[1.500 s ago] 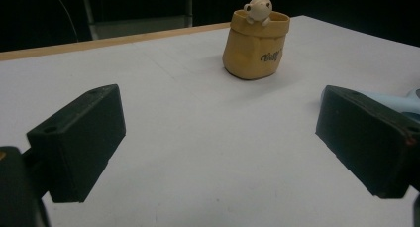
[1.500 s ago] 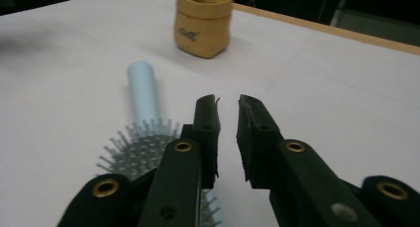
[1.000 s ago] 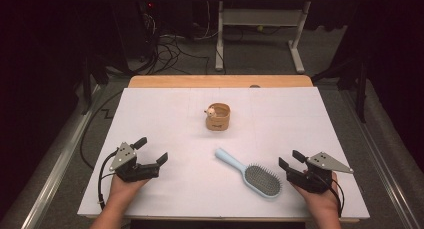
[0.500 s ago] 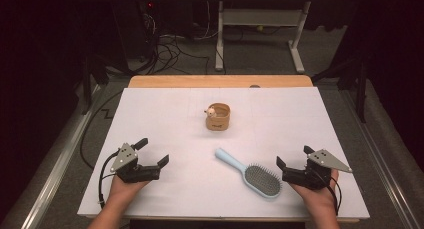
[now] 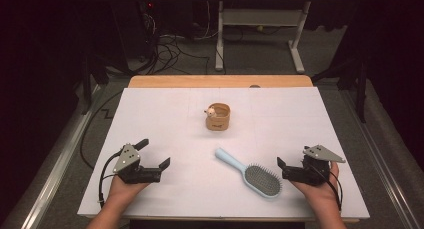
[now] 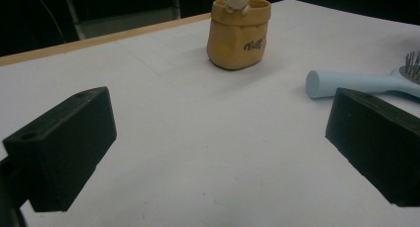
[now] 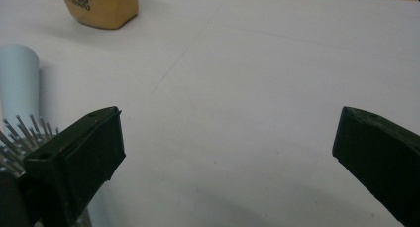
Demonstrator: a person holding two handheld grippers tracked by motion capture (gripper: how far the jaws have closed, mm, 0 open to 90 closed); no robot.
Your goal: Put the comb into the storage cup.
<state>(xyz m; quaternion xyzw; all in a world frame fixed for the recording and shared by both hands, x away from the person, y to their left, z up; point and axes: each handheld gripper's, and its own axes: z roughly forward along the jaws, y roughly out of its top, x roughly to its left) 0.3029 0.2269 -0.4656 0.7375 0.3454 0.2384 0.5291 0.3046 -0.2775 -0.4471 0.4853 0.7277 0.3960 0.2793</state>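
While both grippers are resting low on the white table (image 5: 165, 114), we're logging items rel. to the hairbrush (image 5: 250, 172), our landmark.

Item 1, hairbrush: light blue, lying flat on the table, bristles up; handle is pointing away from the person and toward the left gripper's side, head toward the right gripper. In the left gripper view its handle end (image 6: 341, 83) is showing just past the far jaw.

Item 2, right gripper (image 5: 281, 169): sitting just beside the brush head, on the side opp. the handle; not touching it as far as we're seeing. Jaws are standing wide apart, having just been opening, w/ nothing between them but bare table. In the right gripper view the bristles (image 7: 25, 135) are lying next to one jaw.

Item 3, left gripper (image 5: 154, 154): well apart from the brush, off the handle side. Jaws are also standing wide apart, having just been opening further, nothing between them.

Item 4, small tan pouch (image 5: 218, 117) w/ a little animal figure (image 5: 212, 110) on its rim: standing upright beyond the brush handle, apart from it, toward the table's far edge.
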